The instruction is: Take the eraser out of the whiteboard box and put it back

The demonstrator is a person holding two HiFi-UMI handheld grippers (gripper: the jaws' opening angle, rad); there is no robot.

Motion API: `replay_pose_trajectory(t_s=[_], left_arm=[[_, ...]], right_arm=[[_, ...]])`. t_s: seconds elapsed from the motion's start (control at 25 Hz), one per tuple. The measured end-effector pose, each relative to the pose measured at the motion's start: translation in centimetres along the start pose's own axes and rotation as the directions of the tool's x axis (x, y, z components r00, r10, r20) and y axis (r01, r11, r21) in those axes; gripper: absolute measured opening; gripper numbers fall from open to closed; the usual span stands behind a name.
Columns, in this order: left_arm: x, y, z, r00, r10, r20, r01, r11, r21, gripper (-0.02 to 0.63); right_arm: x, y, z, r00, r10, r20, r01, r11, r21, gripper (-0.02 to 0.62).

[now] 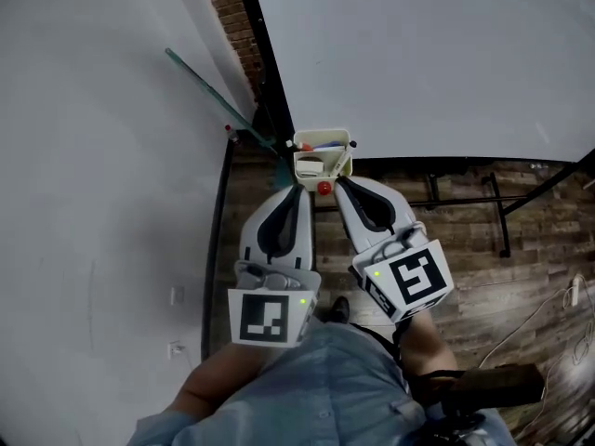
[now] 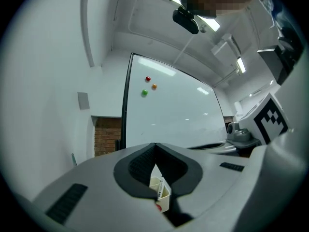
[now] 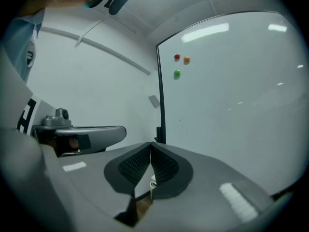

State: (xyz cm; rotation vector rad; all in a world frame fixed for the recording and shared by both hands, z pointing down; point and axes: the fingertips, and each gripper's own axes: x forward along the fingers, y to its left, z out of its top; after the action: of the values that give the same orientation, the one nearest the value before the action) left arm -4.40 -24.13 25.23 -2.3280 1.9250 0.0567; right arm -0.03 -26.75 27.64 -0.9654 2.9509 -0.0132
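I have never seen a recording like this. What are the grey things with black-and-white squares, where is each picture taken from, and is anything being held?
There is no robot here. A person holds a pinching tool in each hand, and the marker cubes are part of those tools. The head view comes from a camera on the person's head, looking steeply down. In it, the left gripper and right gripper point at a small white box at the lower corner of a whiteboard, above a wooden floor. The other two pictures come from a camera riding on each gripper. The left gripper's fingers and the right's are closed together with nothing between them, so nothing is held. The box's contents are too small to identify.
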Motion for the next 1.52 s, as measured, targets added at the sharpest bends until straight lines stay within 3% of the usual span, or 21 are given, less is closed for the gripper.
replay_pose_trajectory(t_s=[0.44,0.68,1.12,1.52], left_arm=[[2.5,2.1,-0.7,0.998,0.06,0.002,-0.06,0.998,-0.011,0.005],[4.0,4.6,-3.1,0.997,0.068,-0.042,-0.07,0.996,-0.051,0.006],[7.5,7.2,-6.7,0.994,0.039,-0.104,-0.052,0.992,-0.119,0.005],[9.3,8.6,-8.7,0.991,0.022,-0.135,-0.044,0.986,-0.158,0.006]], right_arm=[[3.6,-0.1,-1.3,0.988,0.138,-0.072,-0.141,0.989,-0.034,0.023],[6.0,-0.6,-3.8,0.974,0.16,-0.159,-0.169,0.985,-0.046,0.052],[9.5,-0.5,-8.6,0.908,0.225,-0.352,-0.275,0.956,-0.098,0.187],[10.9,-0.9,-11.9,0.856,0.206,-0.475,-0.311,0.938,-0.154,0.201]])
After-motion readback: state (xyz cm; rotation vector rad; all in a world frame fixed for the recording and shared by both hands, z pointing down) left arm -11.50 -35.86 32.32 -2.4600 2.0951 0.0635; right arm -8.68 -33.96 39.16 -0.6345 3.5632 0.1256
